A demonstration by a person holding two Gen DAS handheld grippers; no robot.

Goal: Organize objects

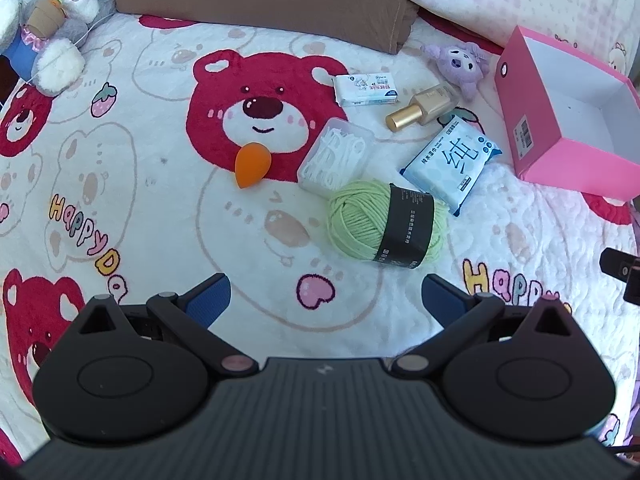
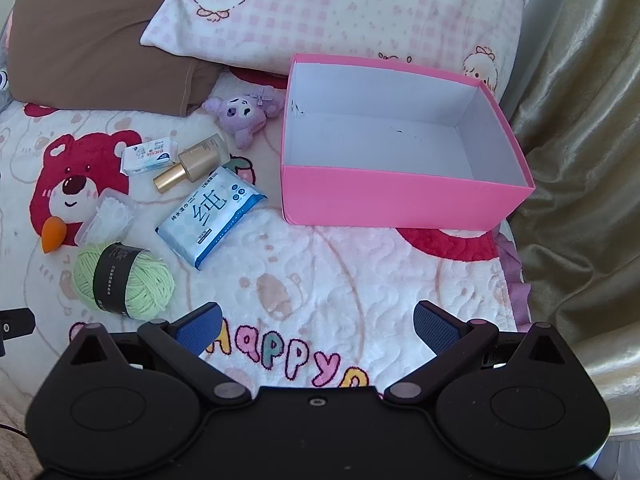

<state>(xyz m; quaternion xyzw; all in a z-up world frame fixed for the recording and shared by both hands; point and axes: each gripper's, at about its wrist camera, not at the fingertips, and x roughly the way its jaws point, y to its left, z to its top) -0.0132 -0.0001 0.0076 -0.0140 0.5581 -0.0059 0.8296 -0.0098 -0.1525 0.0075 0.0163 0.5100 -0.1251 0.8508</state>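
A pink box (image 2: 400,196) with a white inside stands open and empty on the bed; it also shows in the left wrist view (image 1: 560,160). Left of it lie a green yarn ball (image 1: 386,222) (image 2: 124,280), a blue wet-wipe pack (image 1: 452,160) (image 2: 212,216), a clear floss-pick case (image 1: 336,154) (image 2: 106,216), an orange sponge (image 1: 252,164) (image 2: 52,234), a gold bottle (image 1: 424,106) (image 2: 194,162), a small tissue pack (image 1: 366,89) (image 2: 148,155) and a purple plush (image 1: 460,62) (image 2: 244,114). My left gripper (image 1: 326,300) and right gripper (image 2: 318,330) are open and empty above the blanket.
A brown pillow (image 1: 272,0) and a pink checked pillow (image 2: 340,12) lie at the back. A grey rabbit plush (image 1: 60,12) sits at the far left. A gold curtain (image 2: 580,160) hangs beyond the bed's right edge.
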